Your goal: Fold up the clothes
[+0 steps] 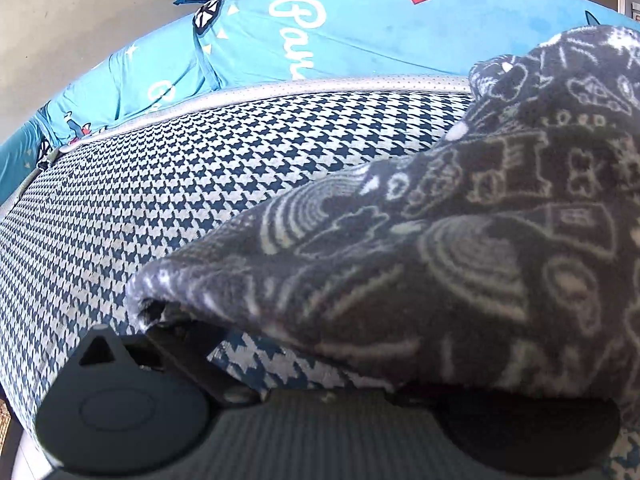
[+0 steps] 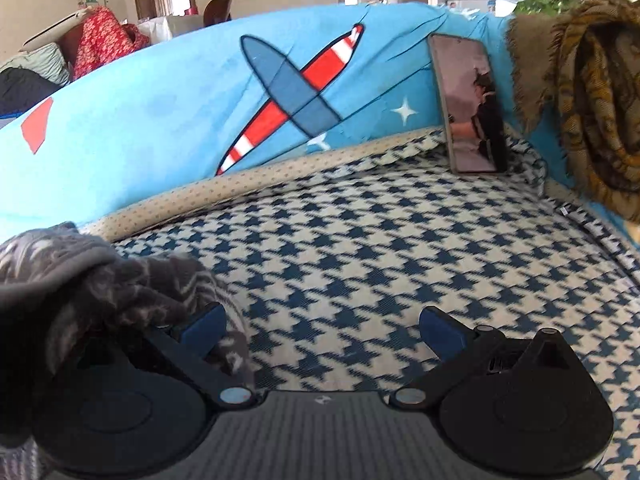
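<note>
A grey fleece garment with a white doodle print lies bunched on the blue-and-white houndstooth mat. It drapes over my left gripper. The left finger stands far out to the side with its tip under the cloth's edge; the right finger is hidden beneath the fabric. In the right wrist view the same garment is heaped at the lower left and lies over the left finger. My right gripper is open, blue pads wide apart, and only the mat lies between them.
A light-blue sheet with a cartoon plane covers the raised back behind the mat. A phone leans against it at the right. A brown fringed shawl hangs at the far right. Red patterned cloth lies beyond the back left.
</note>
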Available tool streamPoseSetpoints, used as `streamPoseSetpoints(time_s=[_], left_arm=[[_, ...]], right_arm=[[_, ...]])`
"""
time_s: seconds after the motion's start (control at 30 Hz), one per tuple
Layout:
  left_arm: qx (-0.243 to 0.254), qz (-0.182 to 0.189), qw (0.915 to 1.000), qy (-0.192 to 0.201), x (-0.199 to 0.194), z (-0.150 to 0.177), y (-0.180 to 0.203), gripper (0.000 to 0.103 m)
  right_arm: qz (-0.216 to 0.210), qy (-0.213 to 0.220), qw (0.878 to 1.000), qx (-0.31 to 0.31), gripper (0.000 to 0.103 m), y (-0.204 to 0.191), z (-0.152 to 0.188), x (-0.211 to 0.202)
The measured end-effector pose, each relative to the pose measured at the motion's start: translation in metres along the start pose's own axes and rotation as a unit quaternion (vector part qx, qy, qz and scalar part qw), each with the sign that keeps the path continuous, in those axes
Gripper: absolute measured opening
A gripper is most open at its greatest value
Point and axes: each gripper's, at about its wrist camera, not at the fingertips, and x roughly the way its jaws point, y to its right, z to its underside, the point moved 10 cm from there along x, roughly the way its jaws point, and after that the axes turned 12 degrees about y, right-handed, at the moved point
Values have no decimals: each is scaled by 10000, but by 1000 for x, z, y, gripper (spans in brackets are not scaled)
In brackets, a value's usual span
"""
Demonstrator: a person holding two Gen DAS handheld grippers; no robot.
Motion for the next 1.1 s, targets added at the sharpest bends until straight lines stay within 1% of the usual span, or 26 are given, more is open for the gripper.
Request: streamPoseSetpoints(time_s=[0.1, 0.17, 0.3, 0.43, 0.47, 0.57, 0.63, 0.7, 0.87, 0.93, 1.0, 1.1], left_arm=[[-132, -123, 9998, 8, -17, 14, -23, 103], [-113, -286, 9995, 44, -21, 15, -32, 103], [-130, -559, 9983, 141, -9, 3, -56, 103], [-115, -875, 9956, 302, 2, -11, -78, 103], [-110, -914, 9954, 284, 6, -13, -82, 103], [-181, -852, 9961, 168, 8, -10, -83, 103], [-215, -802, 9965, 113, 4, -7, -83, 103], [-208, -762, 9969, 53, -3, -4, -83, 103], [-583, -364, 9976, 19, -32, 6, -84, 103], [-628, -271, 9976, 40, -44, 13, -83, 103], [-585, -179, 9981, 61, -57, 21, -81, 103], [-449, -65, 9990, 23, -73, 33, -77, 103]], right_arm=[[-171, 58, 9994, -301, 103, -13, 5, -8], [-333, 45, 9984, -453, 101, -21, 8, -14], [-657, 17, 9950, -758, 94, -37, 15, -27], [-979, -10, 9895, -1060, 91, -52, 22, -40], [-1059, -17, 9879, -1136, 91, -56, 24, -43], [-1149, -14, 9839, -1368, 89, -65, 31, -57], [-1016, -21, 9847, -1419, 89, -61, 33, -61], [-887, -146, 9876, -1288, 89, -54, 31, -62], [-582, -287, 9908, -1185, 90, -38, 26, -80], [-512, -422, 9902, -1232, 92, -33, 32, -92], [-602, -560, 9892, -1216, 95, -31, 39, -104], [-887, -606, 9862, -1256, 97, -35, 52, -126]])
